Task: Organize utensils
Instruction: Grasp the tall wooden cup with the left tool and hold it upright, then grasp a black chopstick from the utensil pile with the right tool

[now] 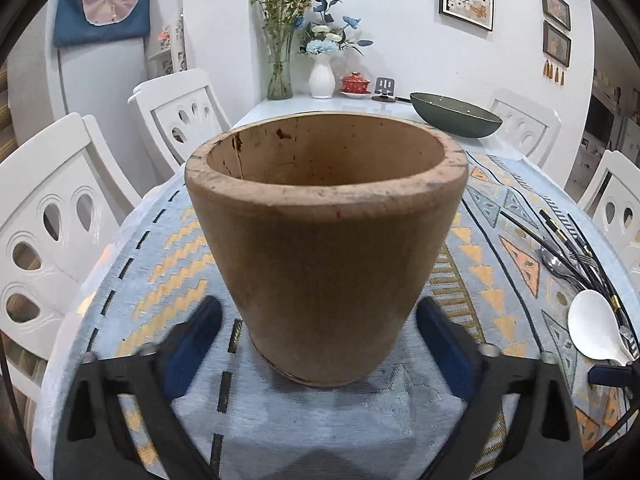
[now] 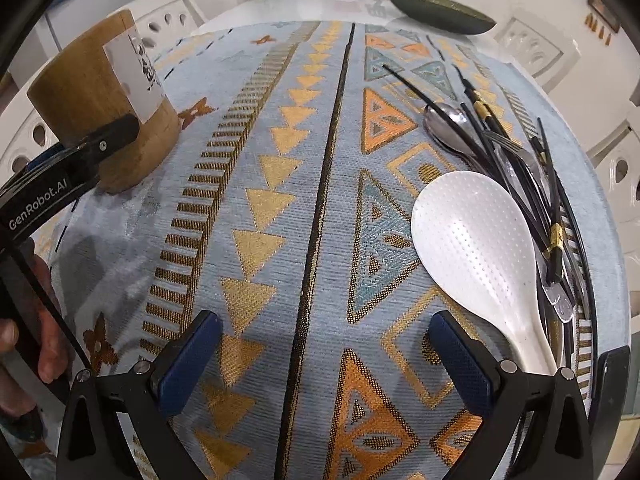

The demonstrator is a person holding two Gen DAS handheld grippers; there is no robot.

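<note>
Left claw (image 1: 320, 344) clamped around the wooden utensil holder (image 1: 326, 240), upright on the surface (image 2: 280, 200). Right claw (image 2: 324, 360) open, empty, beside the rice paddle (image 2: 476, 248), chopsticks (image 2: 520, 184), spoon (image 2: 446, 124). Best to steady holder, grip paddle handle squarely.

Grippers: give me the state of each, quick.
Left gripper: closed on the wooden holder.
Right gripper: open, holding nothing.
</note>
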